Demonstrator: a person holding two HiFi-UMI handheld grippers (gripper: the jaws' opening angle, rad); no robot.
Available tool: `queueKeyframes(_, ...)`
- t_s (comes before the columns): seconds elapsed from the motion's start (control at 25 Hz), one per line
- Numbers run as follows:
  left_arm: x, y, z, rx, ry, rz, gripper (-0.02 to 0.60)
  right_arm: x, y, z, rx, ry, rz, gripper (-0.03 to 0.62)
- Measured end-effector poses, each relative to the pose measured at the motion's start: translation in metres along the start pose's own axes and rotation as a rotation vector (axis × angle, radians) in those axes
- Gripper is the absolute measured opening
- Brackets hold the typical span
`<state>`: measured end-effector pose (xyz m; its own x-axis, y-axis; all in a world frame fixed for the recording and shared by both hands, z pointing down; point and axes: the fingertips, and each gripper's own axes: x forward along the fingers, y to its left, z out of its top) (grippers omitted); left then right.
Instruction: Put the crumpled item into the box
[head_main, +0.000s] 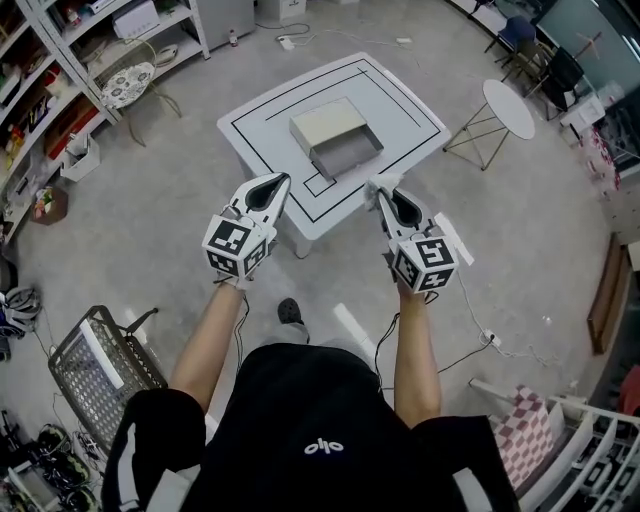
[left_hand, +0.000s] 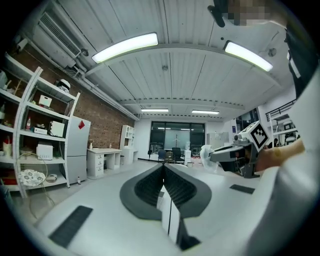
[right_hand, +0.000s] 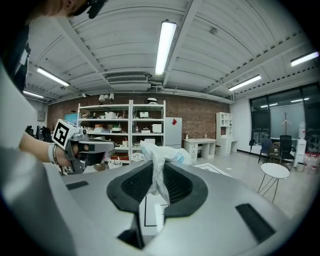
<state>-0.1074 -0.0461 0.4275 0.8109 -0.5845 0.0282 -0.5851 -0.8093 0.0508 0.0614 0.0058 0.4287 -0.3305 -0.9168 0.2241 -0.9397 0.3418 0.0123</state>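
Observation:
A crumpled white item (right_hand: 159, 157) is pinched between the jaws of my right gripper (right_hand: 156, 170), which is shut on it, and its bunched top sticks out above the tips. In the head view the right gripper (head_main: 380, 190) hovers at the near edge of the white table (head_main: 400, 100), with the crumpled item (head_main: 379, 184) at its tip. The open grey box (head_main: 336, 140) sits mid-table, beyond both grippers. My left gripper (head_main: 281, 182) is level with the right one, near the table's front corner. Its jaws (left_hand: 163, 169) are shut with nothing between them.
Storage shelves (head_main: 70, 70) line the left wall. A round white side table (head_main: 508, 108) stands to the right of the main table. A wire basket (head_main: 95, 370) lies on the floor at lower left, and cables (head_main: 490, 340) trail at lower right.

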Motion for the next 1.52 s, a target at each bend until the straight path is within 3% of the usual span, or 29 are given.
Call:
queueKeyframes(0.6, 0.072, 0.059, -0.011, -0.01, 0.035, 0.001, 0.008, 0.086, -0.056, 0.007, 0.02, 0.01, 0.009, 0.075)
queueKeyframes(1.0, 0.161, 0.101, -0.022, -0.008, 0.064, 0.084, 0.008, 0.167, -0.139, 0.013, 0.04, -0.002, 0.084, 0.075)
queueKeyframes(1.52, 0.275, 0.111, -0.037, -0.023, 0.127, 0.137, 0.008, 0.231, -0.242, 0.001, 0.112, 0.031, 0.169, 0.075)
